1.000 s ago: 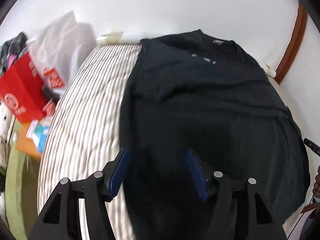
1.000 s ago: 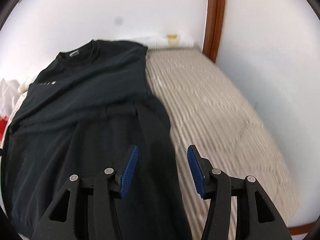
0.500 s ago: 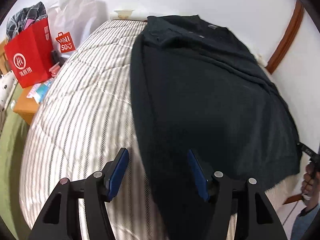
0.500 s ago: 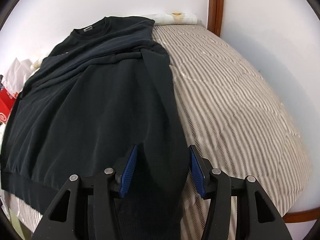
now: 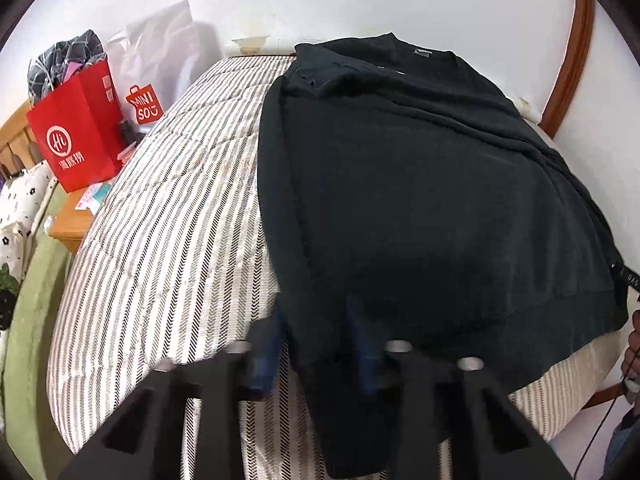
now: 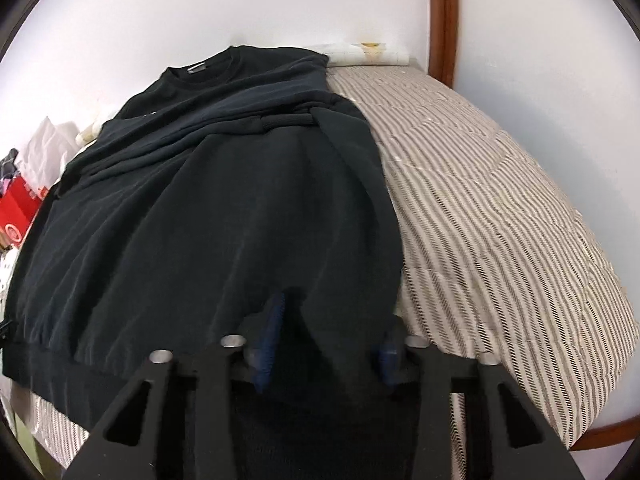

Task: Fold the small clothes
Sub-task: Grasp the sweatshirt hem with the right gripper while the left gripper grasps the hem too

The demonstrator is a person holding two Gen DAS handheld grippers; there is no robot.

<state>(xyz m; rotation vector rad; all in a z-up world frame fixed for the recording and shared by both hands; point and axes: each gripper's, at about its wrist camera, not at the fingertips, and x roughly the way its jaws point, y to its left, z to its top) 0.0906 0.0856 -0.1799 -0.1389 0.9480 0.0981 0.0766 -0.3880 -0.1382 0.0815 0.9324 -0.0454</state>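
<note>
A black sweater [image 5: 420, 184] lies flat on the striped mattress [image 5: 168, 240], collar at the far end and hem nearest me. My left gripper [image 5: 316, 344] sits at the sweater's near-left hem corner. Its jaws are closing, blurred, with the hem cloth between the blue pads [image 5: 266, 354]. In the right wrist view the same sweater [image 6: 224, 208] has a sleeve folded across its chest. My right gripper [image 6: 331, 340] straddles the near-right hem corner. Its jaws are closing too and still stand wide, with cloth between them.
A red paper bag [image 5: 76, 136] and a white shopping bag [image 5: 160, 64] stand beside the bed on the left, over a wooden nightstand [image 5: 68, 228]. A person's hand [image 5: 632, 344] shows at the right edge. A wooden frame [image 6: 442, 20] runs up the white wall; bare mattress [image 6: 500, 220] lies right of the sweater.
Both grippers have drawn back from over the sweater's middle to its near hem corners. The left jaws have narrowed markedly around the cloth; the right jaws have narrowed only slightly.
</note>
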